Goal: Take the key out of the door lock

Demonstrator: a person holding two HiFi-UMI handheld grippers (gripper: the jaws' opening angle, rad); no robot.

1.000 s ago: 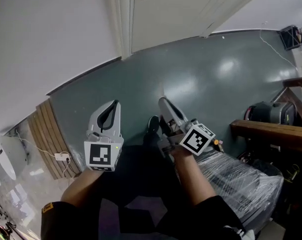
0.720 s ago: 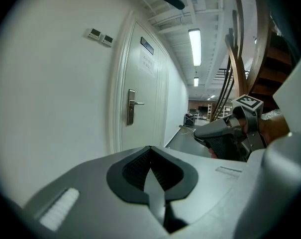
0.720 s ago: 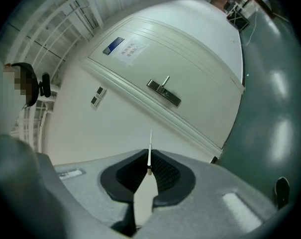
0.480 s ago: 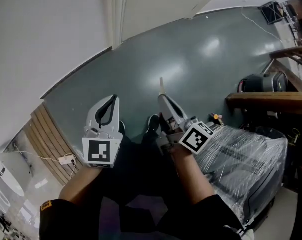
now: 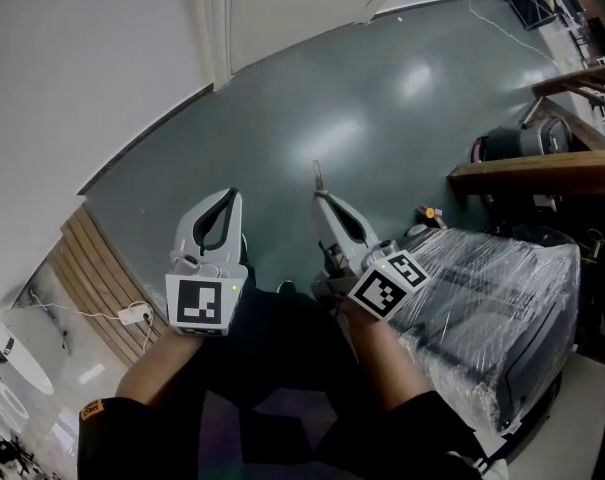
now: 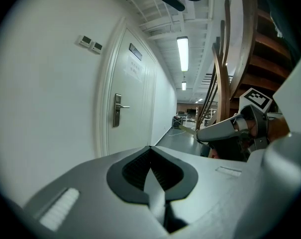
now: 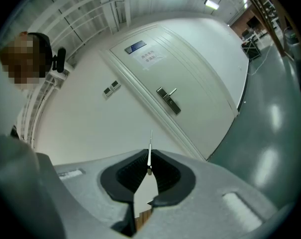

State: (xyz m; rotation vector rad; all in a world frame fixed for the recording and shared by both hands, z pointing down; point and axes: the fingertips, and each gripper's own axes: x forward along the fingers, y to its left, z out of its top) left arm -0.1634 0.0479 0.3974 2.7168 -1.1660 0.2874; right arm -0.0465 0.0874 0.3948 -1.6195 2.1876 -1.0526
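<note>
A thin metal key [image 7: 150, 151] sticks out from between the fingertips of my right gripper [image 7: 149, 169], which is shut on it. In the head view the key [image 5: 317, 175] points away over the grey-green floor, clear of the door. The white door [image 7: 190, 83] with its silver handle and lock plate [image 7: 168, 100] stands some way off in the right gripper view. The same lock plate [image 6: 117, 110] shows in the left gripper view. My left gripper [image 5: 225, 200] is shut and holds nothing, level with the right gripper [image 5: 319, 196] and to its left.
A plastic-wrapped bulky item [image 5: 492, 298] lies right beside my right arm. Behind it are a wooden stair rail [image 5: 542, 173] and a dark machine [image 5: 527, 138]. At the left, wooden slats [image 5: 97, 268] and a white cable with a socket strip [image 5: 132, 315] lie by the wall.
The head view has swung, so the door frame slid up and left and the wrapped item came closer. Both grippers stay side by side, the key still in the right one.
</note>
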